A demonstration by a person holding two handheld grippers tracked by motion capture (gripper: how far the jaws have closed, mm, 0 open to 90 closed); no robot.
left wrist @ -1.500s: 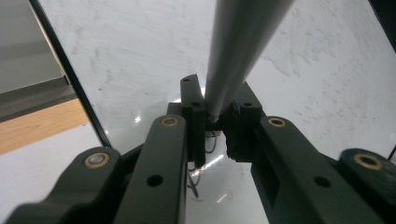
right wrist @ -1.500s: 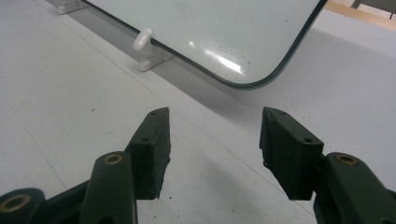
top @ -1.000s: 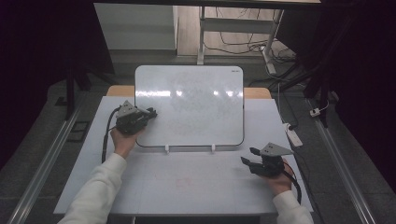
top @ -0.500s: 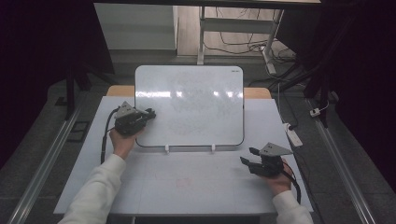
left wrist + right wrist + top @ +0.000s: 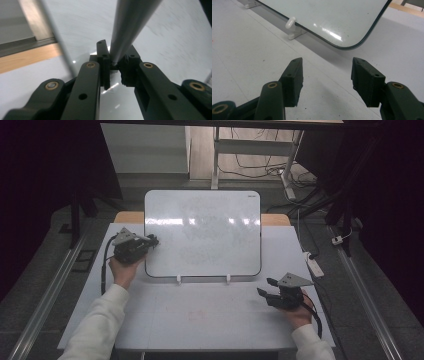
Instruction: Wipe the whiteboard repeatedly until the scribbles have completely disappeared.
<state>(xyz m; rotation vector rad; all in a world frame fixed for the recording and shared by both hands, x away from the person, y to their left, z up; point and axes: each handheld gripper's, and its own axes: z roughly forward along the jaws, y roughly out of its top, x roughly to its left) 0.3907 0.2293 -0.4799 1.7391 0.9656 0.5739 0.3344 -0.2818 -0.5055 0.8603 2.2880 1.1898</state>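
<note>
High view, whiteboard (image 5: pixel 202 234) propped on white counter (image 5: pixel 200 320), left hand-held gripper (image 5: pixel 150 241) at its left edge, right hand-held gripper (image 5: pixel 264 289) below its lower right corner, left gripper view, jaws clamped on whiteboard (image 5: pixel 130 22) edge, right gripper view, jaws apart, whiteboard (image 5: pixel 332 17) corner ahead.

Little has changed over the last second. The left gripper (image 5: pixel 148 241), closed on the left edge of the whiteboard (image 5: pixel 202 234), has its grey plate tipped slightly more toward the camera than before. No other displacement is observed in the high view.
</note>
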